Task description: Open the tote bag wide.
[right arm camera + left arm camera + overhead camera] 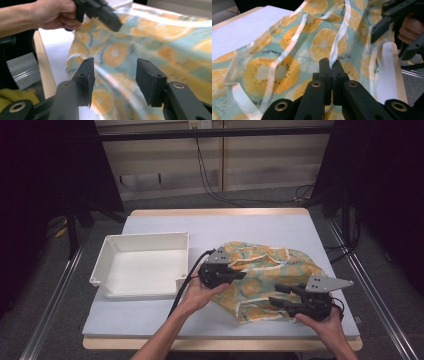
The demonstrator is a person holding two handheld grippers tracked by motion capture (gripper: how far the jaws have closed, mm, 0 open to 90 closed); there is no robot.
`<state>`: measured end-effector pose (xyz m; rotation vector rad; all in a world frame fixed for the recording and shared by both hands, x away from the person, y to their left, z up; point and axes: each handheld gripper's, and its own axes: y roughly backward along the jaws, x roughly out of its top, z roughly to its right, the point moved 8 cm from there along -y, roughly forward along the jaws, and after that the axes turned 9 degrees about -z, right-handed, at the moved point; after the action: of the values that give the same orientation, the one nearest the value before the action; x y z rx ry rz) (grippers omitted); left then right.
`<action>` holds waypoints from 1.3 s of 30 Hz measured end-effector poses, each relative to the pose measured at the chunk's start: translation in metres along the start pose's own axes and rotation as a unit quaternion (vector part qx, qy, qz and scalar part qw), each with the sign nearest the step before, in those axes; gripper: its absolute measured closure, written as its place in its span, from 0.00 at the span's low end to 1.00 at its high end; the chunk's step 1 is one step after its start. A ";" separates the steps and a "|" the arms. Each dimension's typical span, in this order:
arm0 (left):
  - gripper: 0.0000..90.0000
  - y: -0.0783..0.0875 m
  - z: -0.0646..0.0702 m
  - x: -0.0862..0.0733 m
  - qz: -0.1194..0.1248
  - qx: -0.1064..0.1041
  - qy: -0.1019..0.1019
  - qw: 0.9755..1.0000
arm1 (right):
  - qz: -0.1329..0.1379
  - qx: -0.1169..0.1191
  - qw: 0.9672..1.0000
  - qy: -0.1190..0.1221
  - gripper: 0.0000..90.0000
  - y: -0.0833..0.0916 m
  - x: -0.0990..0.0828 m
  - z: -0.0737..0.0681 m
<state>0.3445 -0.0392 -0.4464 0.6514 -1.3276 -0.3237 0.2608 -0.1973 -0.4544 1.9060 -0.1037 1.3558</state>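
A: High view first — the fruit-print cloth (pixel 260 277) is lying crumpled at the lower right of centre on the table (pixel 165 222), and the white bin (pixel 142 265) at centre left is sitting empty. So I'm judging the work as barely started: nothing folded or put away yet, only one edge taken up.

B: Which gripper is doing that?

A: The left gripper (pixel 239 275), at the cloth's left edge. In the left gripper view its jaws are clenched at bottom centre, pinching the cloth's white trim (pixel 336 48), which is running up from between the tips.

B: And the right gripper (pixel 279 295)?

A: It's sitting at the cloth's lower right edge, pointing left. In the right gripper view the jaws are standing apart — the pads (pixel 87 77) aren't pressing on anything, though the cloth is passing behind the gap between them, blurred.

B: So what's left?

A: As I'm reading it, the right gripper is yet to take its own hold, and then everything after.
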 end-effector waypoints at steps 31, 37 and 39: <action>1.00 0.003 -0.021 0.016 0.011 -0.019 0.040 0.999 | -0.051 -0.018 0.999 0.002 0.39 -0.056 0.021 0.050; 1.00 0.008 -0.028 0.023 0.016 -0.012 0.048 0.999 | -0.062 0.005 0.998 0.020 0.78 -0.063 0.019 0.039; 1.00 0.008 -0.032 0.023 0.015 -0.010 0.056 0.998 | -0.070 0.017 0.997 0.020 0.93 -0.063 0.016 0.033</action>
<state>0.3797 -0.0376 -0.4269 0.6228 -1.2241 -0.2717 0.3232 -0.1685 -0.4791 1.8776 0.0727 1.3069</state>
